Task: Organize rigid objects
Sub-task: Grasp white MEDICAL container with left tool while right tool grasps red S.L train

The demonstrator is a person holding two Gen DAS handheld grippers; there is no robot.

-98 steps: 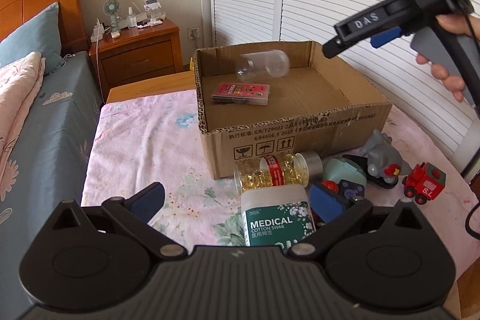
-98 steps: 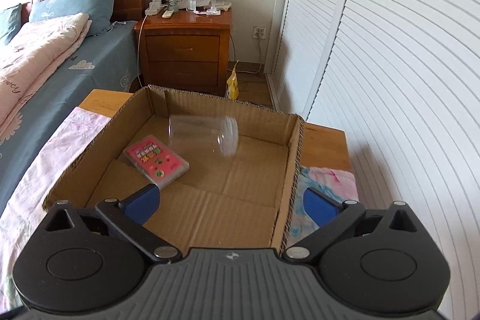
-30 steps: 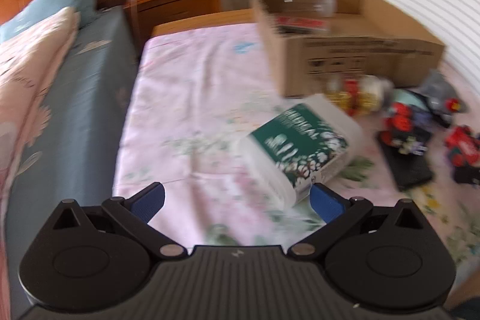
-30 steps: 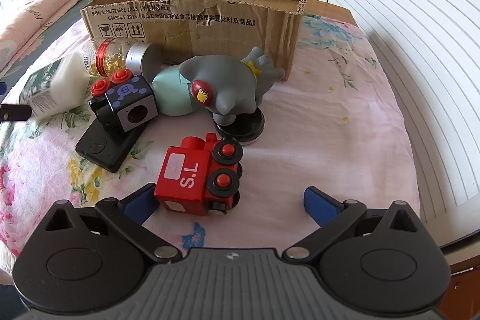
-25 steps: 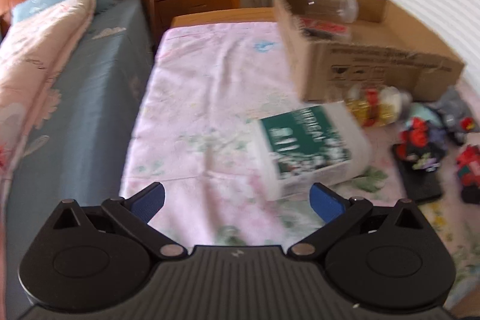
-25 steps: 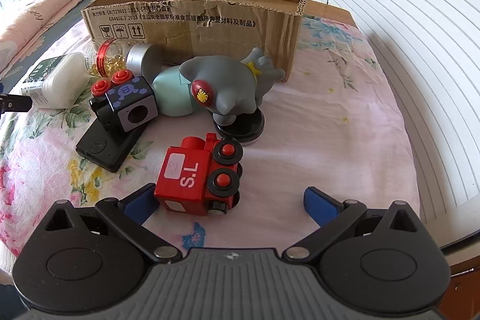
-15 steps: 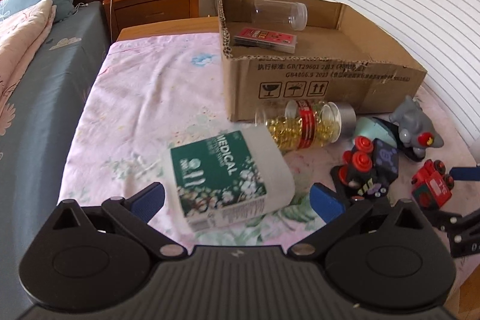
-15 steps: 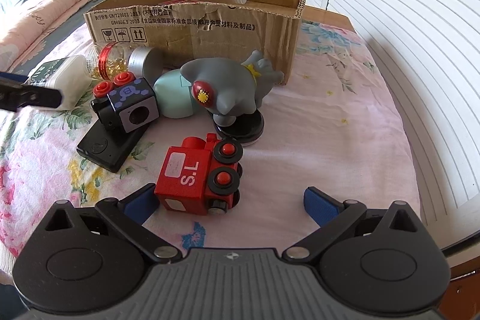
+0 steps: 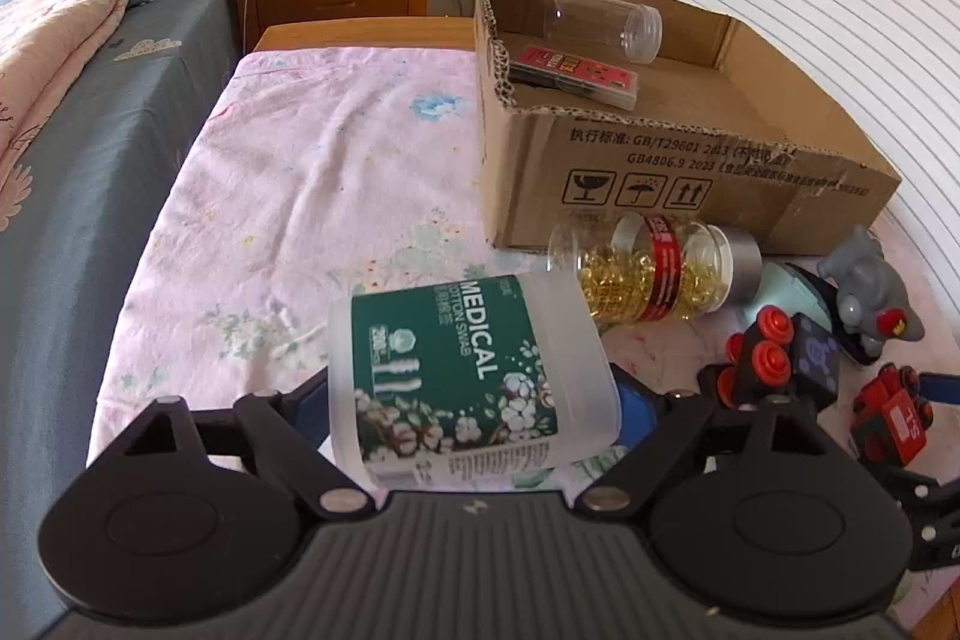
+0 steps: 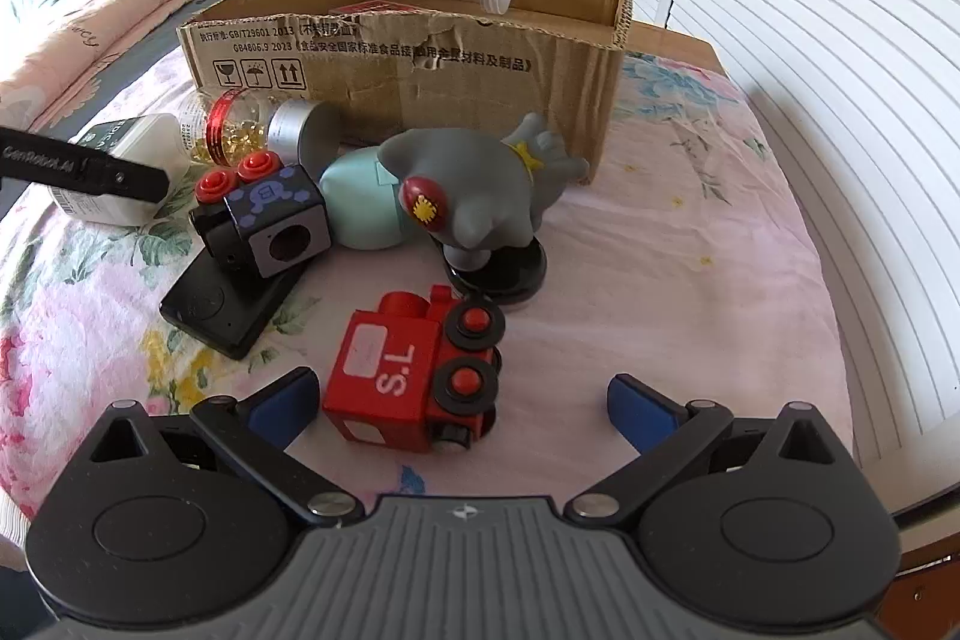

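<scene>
Lower centre of the left wrist view: the left tongs (image 9: 474, 403) have just been closing, their blue pads against both sides of the cotton swab jar (image 9: 468, 370) lying on the table. The right tongs (image 10: 462, 400) stand wide, with the red toy train (image 10: 414, 370) between them, untouched.
</scene>
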